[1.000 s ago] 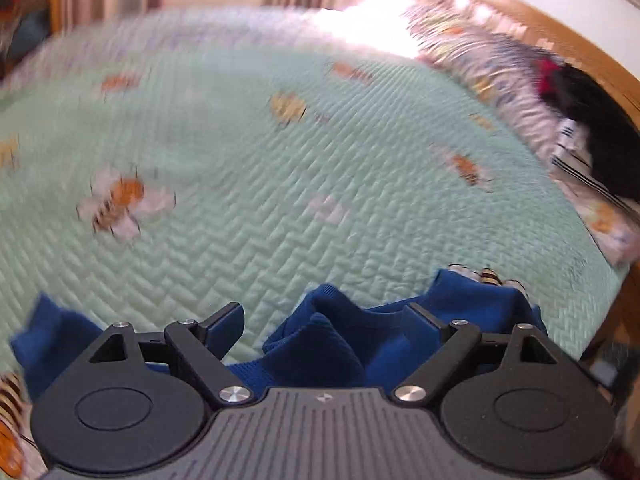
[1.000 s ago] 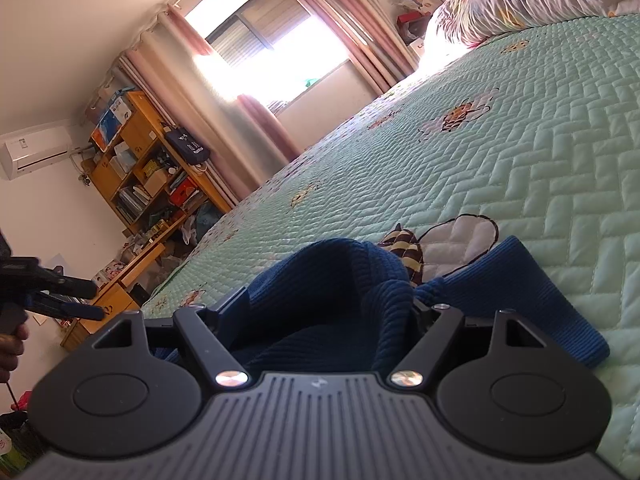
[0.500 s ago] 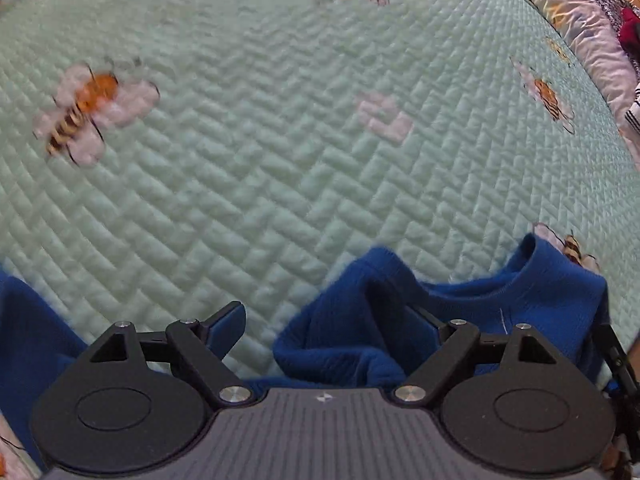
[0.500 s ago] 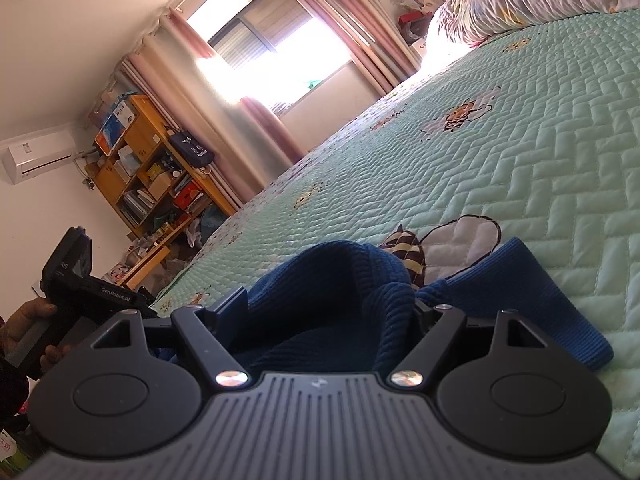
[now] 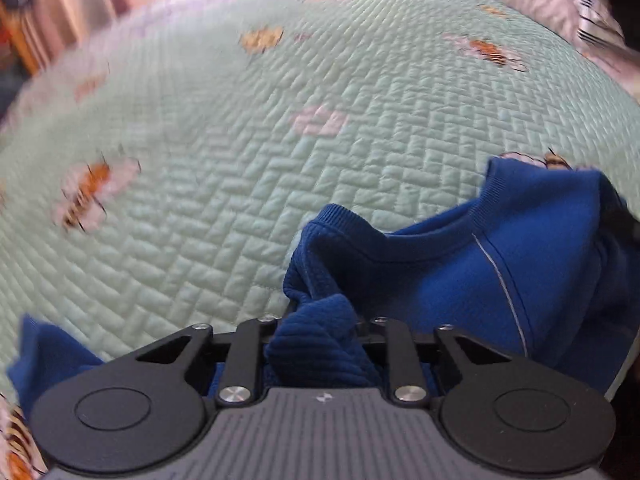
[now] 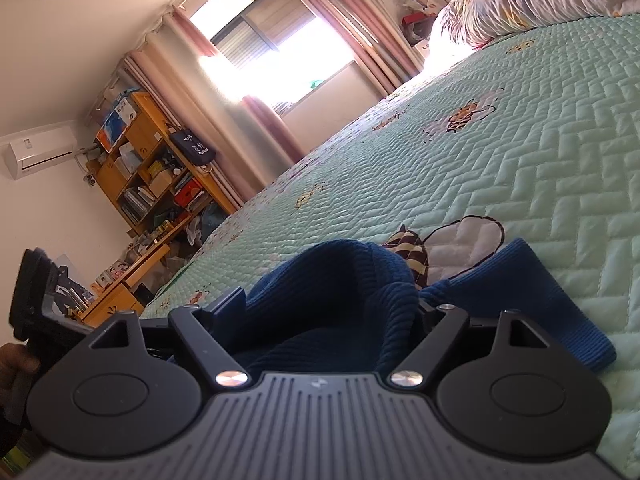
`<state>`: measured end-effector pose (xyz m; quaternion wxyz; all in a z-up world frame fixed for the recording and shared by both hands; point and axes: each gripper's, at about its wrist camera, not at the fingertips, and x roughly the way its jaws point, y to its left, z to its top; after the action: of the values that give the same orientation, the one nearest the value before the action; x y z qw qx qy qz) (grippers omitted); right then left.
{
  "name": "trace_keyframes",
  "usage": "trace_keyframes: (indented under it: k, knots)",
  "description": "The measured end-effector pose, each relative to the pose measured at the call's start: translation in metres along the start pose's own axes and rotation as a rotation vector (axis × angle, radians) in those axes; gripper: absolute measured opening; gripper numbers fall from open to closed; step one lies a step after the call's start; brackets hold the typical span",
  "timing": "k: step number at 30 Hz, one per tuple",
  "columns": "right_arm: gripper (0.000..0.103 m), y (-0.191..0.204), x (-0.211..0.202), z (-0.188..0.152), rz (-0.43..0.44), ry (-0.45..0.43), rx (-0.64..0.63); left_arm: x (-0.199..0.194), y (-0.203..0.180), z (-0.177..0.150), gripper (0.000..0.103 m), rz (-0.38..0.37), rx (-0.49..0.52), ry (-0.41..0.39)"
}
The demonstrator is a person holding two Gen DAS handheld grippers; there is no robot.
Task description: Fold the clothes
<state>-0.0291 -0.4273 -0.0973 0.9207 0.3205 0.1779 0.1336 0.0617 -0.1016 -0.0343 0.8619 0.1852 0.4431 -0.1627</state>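
Blue sweater point(image 5: 500, 276) lies rumpled on the bed point(image 5: 248, 152), near edge; no clean fold visible yet, so most of the job's left. Your left claw point(image 5: 320, 332) is closing, ribbed fabric bunched btwn its jaws. Right claw point(image 6: 332, 312) is spread wide w/ cloth mounded inside, not pinched.

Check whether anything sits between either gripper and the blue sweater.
Nothing visible does. The left gripper is closing, with a ribbed fold of the blue sweater already bunched between its jaws. The right gripper stands wide with sweater fabric filling the gap. Only bare green quilt lies beyond the sweater.
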Motion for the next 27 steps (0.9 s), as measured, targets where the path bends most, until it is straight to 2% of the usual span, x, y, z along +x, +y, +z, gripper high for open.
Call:
trace_keyframes:
  k: [3,6,9,10,11,12,15,16,19,22,25,27]
  knots:
    - [0.081,0.001,0.0,-0.001,-0.002,0.0,-0.003,-0.032,-0.034,-0.018,0.023,0.056,0.153,-0.126]
    - [0.081,0.003,0.0,-0.001,-0.005,0.001,-0.006,-0.061,-0.062,-0.03,0.023,0.02,0.253,-0.215]
    - [0.082,0.005,0.001,-0.002,-0.01,0.002,-0.012,-0.061,-0.081,-0.037,0.024,-0.045,0.324,-0.167]
    - [0.082,0.006,0.001,-0.002,-0.012,0.003,-0.014,-0.057,-0.085,-0.04,0.027,-0.068,0.337,-0.134]
    - [0.082,0.006,0.001,-0.002,-0.013,0.003,-0.016,-0.049,-0.088,-0.043,0.035,-0.094,0.356,-0.086]
    - [0.082,0.006,0.001,-0.002,-0.014,0.004,-0.017,-0.041,-0.09,-0.047,0.037,-0.106,0.372,-0.051]
    - [0.082,0.008,0.001,-0.002,-0.018,0.007,-0.024,-0.036,-0.087,-0.047,0.039,-0.097,0.345,-0.047]
    - [0.082,0.009,0.002,-0.002,-0.019,0.008,-0.026,-0.04,-0.082,-0.045,0.043,-0.113,0.319,-0.053]
    - [0.082,0.01,0.002,-0.002,-0.022,0.009,-0.028,-0.058,-0.064,-0.035,0.065,-0.201,0.211,-0.065]
    - [0.082,0.01,0.002,-0.001,-0.02,0.009,-0.026,-0.082,-0.043,-0.028,0.07,-0.265,0.135,-0.129]
    - [0.083,0.01,0.002,-0.002,-0.019,0.009,-0.027,-0.099,-0.033,-0.02,0.085,-0.221,0.123,-0.216]
    - [0.084,0.01,0.002,-0.002,-0.018,0.01,-0.028,-0.095,-0.033,-0.012,0.086,-0.165,0.133,-0.227]
